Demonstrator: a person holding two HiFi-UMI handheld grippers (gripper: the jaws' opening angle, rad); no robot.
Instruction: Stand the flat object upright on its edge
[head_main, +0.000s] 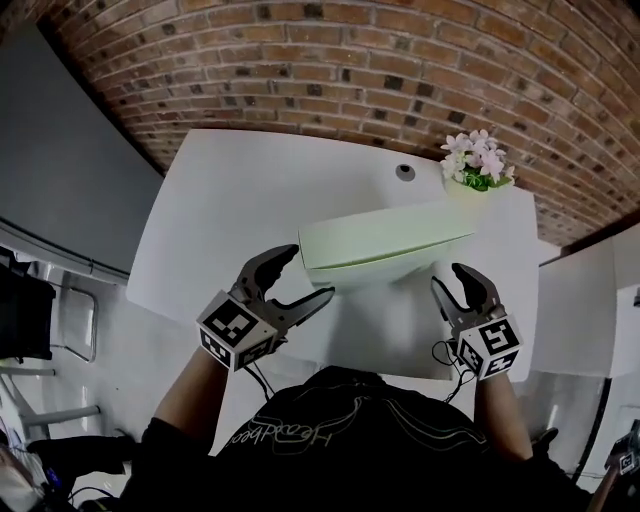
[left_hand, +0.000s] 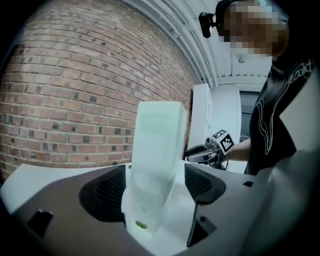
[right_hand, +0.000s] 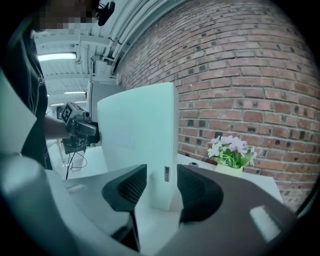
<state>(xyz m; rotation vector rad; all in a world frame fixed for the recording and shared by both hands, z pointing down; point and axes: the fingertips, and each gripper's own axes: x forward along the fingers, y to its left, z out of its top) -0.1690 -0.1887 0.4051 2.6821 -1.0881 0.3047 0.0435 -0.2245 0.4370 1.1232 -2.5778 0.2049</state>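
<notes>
The flat object is a pale green-white box (head_main: 385, 240) that stands upright on its long edge on the white table (head_main: 230, 210). My left gripper (head_main: 305, 275) is at the box's left end, jaws spread wide. In the left gripper view the box (left_hand: 157, 150) rises between the pads with a gap on the right side. My right gripper (head_main: 447, 278) sits just short of the box's right end. In the right gripper view the box's narrow end (right_hand: 165, 150) stands between the open jaws, with the pads apart from it. Neither gripper holds anything.
A small pot of pink-white flowers (head_main: 478, 165) stands at the table's far right corner, beside a round cable hole (head_main: 405, 172). A brick wall runs behind the table. Another white table (head_main: 590, 310) adjoins on the right.
</notes>
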